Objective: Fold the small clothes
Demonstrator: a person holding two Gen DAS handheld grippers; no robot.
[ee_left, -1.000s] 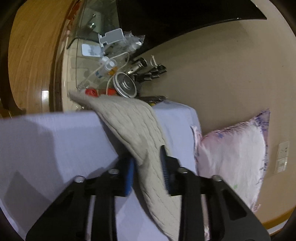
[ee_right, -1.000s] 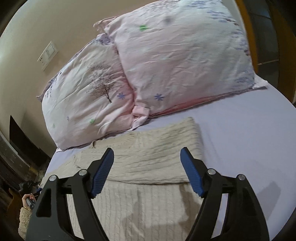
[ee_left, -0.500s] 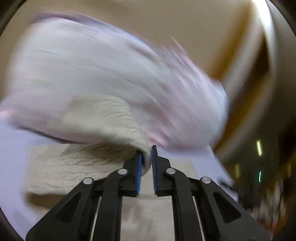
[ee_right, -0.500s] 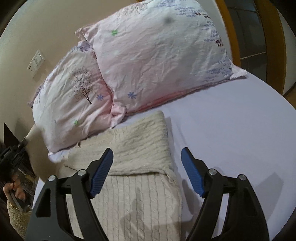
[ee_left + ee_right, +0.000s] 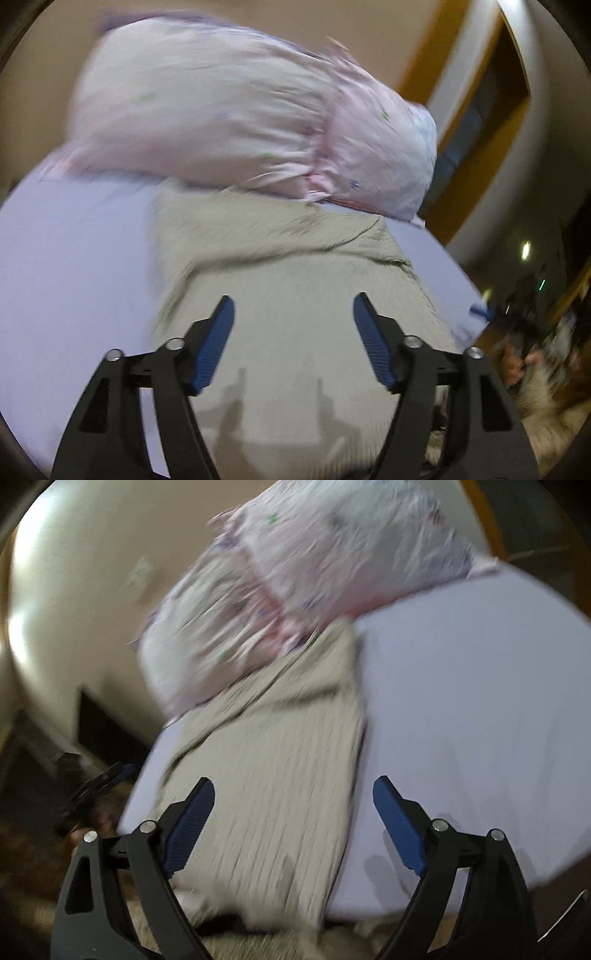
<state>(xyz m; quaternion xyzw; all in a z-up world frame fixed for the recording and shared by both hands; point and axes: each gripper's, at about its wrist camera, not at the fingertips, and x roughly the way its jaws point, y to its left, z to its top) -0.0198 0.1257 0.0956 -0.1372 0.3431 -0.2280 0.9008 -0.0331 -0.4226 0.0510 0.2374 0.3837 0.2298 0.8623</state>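
Beige cable-knit sweater (image 5: 295, 295) lies partly folded on the lavender bed sheet (image 5: 74, 258), its far edge touching the pink floral pillows (image 5: 221, 110) at 12 o'clock. Left hand-held gripper (image 5: 293, 314) and right hand-held gripper (image 5: 293, 794) hover above it, jaws spread apart, holding nothing.

- The left gripper (image 5: 293, 325), a black two-finger tool with ribbed blue pads (image 5: 216, 345), has its fingers spread wide and nothing between them.
- The right gripper (image 5: 293, 808), built the same in black with blue pads (image 5: 397, 827), is also spread wide and holds nothing.
- Both point forward and slightly downward.
- A bare hand (image 5: 515, 363) shows at the right edge of the left wrist view, too blurred to say more.
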